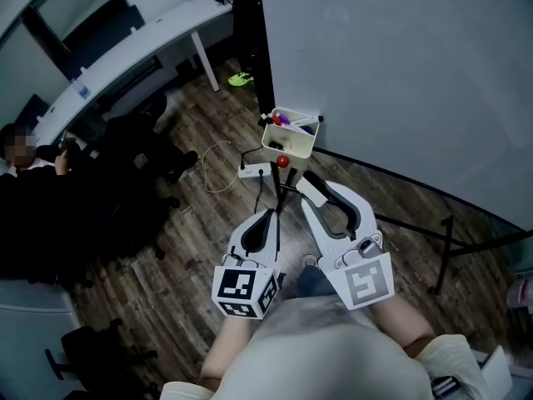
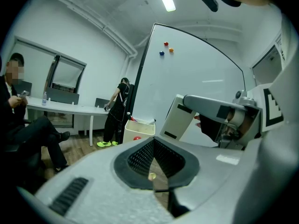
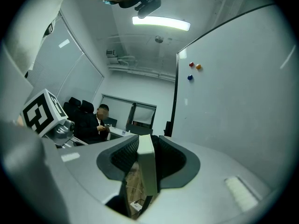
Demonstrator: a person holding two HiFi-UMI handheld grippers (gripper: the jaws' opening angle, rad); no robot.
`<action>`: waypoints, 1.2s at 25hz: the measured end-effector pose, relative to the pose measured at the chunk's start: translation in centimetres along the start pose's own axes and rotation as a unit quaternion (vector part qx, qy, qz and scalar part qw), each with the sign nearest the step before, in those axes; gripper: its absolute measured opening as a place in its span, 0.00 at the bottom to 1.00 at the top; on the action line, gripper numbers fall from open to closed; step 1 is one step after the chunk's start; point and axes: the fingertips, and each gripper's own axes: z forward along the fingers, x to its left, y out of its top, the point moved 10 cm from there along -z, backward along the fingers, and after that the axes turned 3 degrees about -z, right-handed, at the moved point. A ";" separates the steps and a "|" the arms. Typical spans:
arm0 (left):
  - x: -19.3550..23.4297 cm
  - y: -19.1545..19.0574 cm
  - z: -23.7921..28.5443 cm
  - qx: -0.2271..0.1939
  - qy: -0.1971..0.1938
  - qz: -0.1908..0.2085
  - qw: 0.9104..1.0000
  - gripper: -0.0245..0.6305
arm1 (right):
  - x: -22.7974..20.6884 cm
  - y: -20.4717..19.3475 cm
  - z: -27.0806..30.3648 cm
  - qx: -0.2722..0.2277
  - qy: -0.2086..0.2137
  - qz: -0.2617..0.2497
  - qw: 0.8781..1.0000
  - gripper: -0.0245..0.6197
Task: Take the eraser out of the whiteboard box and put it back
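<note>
Currently right hand-held gripper (image 1: 320, 197) clamps the eraser (image 3: 147, 167); left hand-held gripper (image 1: 271, 214) sits closed.

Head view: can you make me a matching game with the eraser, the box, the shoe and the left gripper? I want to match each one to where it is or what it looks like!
Things:
1. eraser
2. box
3. shoe
4. left gripper

Clues:
A. bright green
B. shut, holding nothing
C. held in the right gripper
D. holds markers, at the whiteboard

Pairs: 1-C, 2-D, 3-A, 4-B
</note>
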 end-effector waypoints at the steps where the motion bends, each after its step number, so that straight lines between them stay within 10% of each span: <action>1: 0.1 0.1 0.2 -0.001 0.002 0.000 1.000 0.04 | -0.2 -0.1 0.4 -0.002 0.002 0.000 1.000 0.26; 30: 2.0 1.4 6.0 -0.019 0.076 -0.019 0.997 0.04 | -5.7 -2.6 8.2 -0.018 0.084 -0.003 0.996 0.26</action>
